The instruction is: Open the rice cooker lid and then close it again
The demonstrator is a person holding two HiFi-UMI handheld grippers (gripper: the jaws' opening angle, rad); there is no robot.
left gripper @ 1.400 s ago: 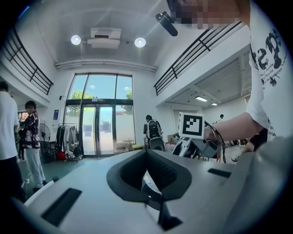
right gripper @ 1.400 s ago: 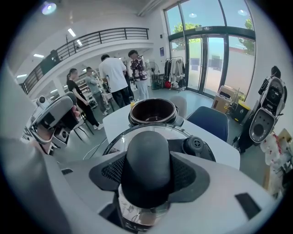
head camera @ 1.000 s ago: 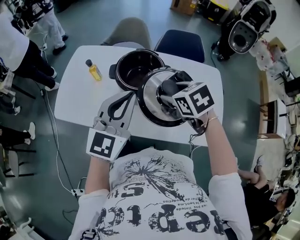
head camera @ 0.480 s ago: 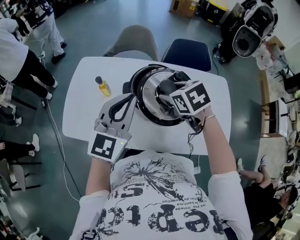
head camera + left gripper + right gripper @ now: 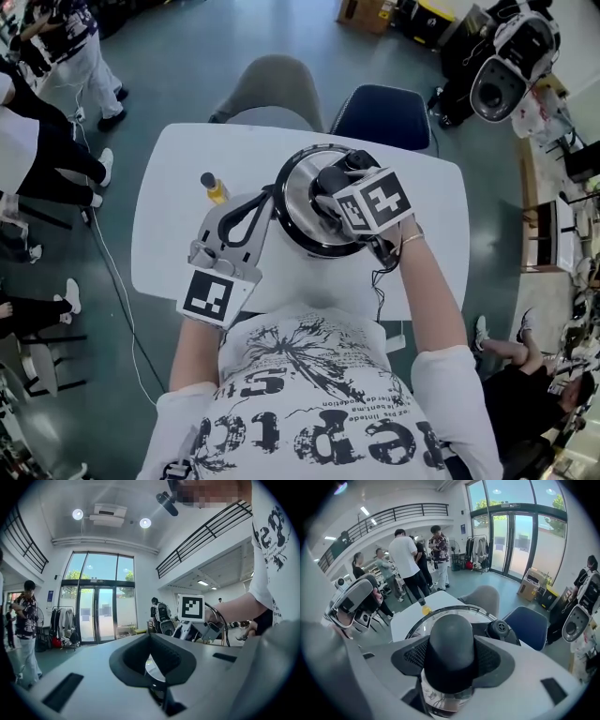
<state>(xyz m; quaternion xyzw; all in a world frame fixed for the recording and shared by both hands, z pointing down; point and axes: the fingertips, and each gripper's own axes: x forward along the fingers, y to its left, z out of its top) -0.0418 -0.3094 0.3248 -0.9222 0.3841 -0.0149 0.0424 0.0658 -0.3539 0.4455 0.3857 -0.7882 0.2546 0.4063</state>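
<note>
- Left gripper (image 5: pixel 265 194), left of centre: jaws narrow, tips together, nothing seen gripped, at left wall of rice cooker (image 5: pixel 281 239).
- Lid (image 5: pixel 302 202), frame centre: flat, concentric over cooker; seated or just above rim, unclear.
- Knob (image 5: pixel 451 639) directly under right gripper (image 5: pixel 451 660), which clamps it; likely next move straight down, then release.
- White table (image 5: pixel 169 244); 1 yellow bottle (image 5: pixel 215 187) left of cooker.
- 2 chairs top: grey chair (image 5: pixel 272 89), blue chair (image 5: pixel 384 108). People (image 5: pixel 70 42) upper left.
</note>
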